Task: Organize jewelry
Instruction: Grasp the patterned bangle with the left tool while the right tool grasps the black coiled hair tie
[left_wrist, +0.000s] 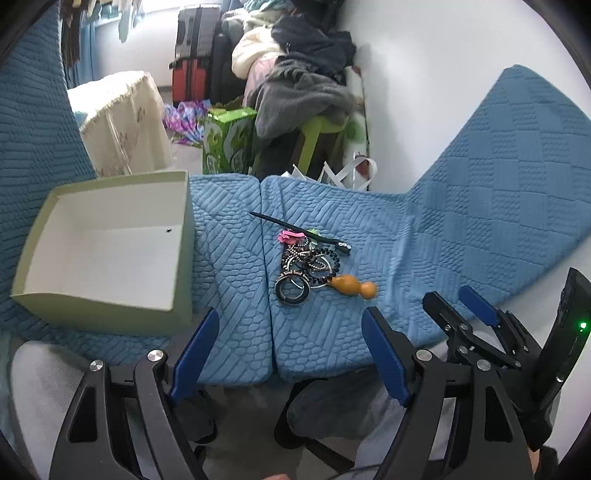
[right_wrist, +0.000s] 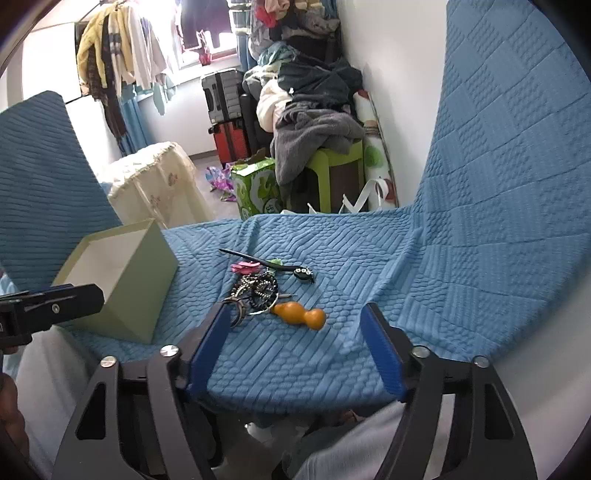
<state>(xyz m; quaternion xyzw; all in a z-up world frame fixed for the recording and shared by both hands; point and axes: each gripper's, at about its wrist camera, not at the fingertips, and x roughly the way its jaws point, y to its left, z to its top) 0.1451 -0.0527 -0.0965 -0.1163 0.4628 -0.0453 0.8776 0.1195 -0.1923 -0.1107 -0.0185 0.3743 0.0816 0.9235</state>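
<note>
My left gripper (left_wrist: 290, 332) hangs over the near edge of the blue sofa seat (left_wrist: 229, 258), its jaws wide apart with nothing between them; my right gripper (right_wrist: 295, 325) does the same, jaws apart and empty, its blue pads (right_wrist: 382, 354) over bare quilted cover; in the left view the right gripper shows at the lower right, with a green light lit on its body.

The jewelry pile (left_wrist: 308, 258) lies on the seat ahead of both grippers, just right of the seam between the two cushions; it is a tangle of beaded chains, a dark coiled band and metal rings; a dark bangle (left_wrist: 291, 288) lies at its near left edge; a small orange gourd (left_wrist: 354, 286) lies at its near right edge, touching the pile; a long black hair stick (left_wrist: 295, 227) lies slantwise at the far side; pink (left_wrist: 290, 235) and green bits sit by the stick.

In the right view the left pad overlaps the near edge of the pile; I cannot tell whether it touches.

The box (left_wrist: 107, 247) stands open on the seat well to the left of the pile, pale green outside, white inside, with only a tiny dark speck on its floor.

Beyond the seat are a green stool (right_wrist: 332, 173) piled with clothes and suitcases (right_wrist: 227, 122).
</note>
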